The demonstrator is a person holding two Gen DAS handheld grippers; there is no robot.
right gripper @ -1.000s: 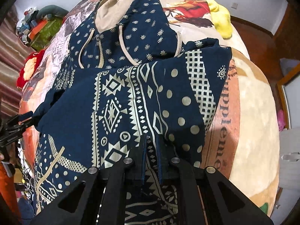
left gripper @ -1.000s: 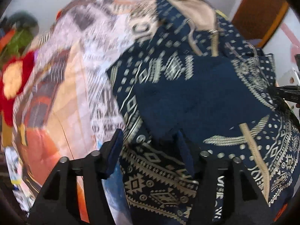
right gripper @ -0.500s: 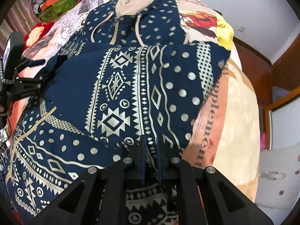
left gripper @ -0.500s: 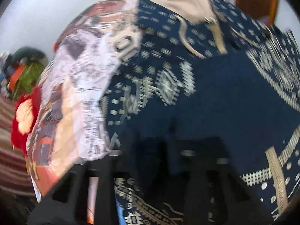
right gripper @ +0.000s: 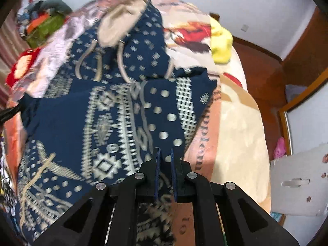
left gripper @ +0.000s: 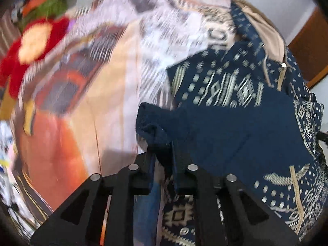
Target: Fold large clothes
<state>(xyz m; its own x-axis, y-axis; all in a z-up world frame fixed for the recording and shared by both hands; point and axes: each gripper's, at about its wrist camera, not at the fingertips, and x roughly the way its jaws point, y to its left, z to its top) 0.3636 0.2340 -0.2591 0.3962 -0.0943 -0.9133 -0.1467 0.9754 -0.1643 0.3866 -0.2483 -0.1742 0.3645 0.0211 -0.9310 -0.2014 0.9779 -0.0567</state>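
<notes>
A navy hoodie [right gripper: 114,110] with cream geometric print and a beige-lined hood is spread over a printed blanket [right gripper: 235,127] on the bed, one sleeve folded across its body. The plain navy cuff of that sleeve is pinched between the narrowly parted, slowly opening jaws of the left gripper [left gripper: 163,157], while the right gripper [right gripper: 164,160] is clamped tight on the patterned fabric edge. A red plush toy [left gripper: 30,47] and a yellow cloth [right gripper: 221,41] are seen at the blanket's far edges.
</notes>
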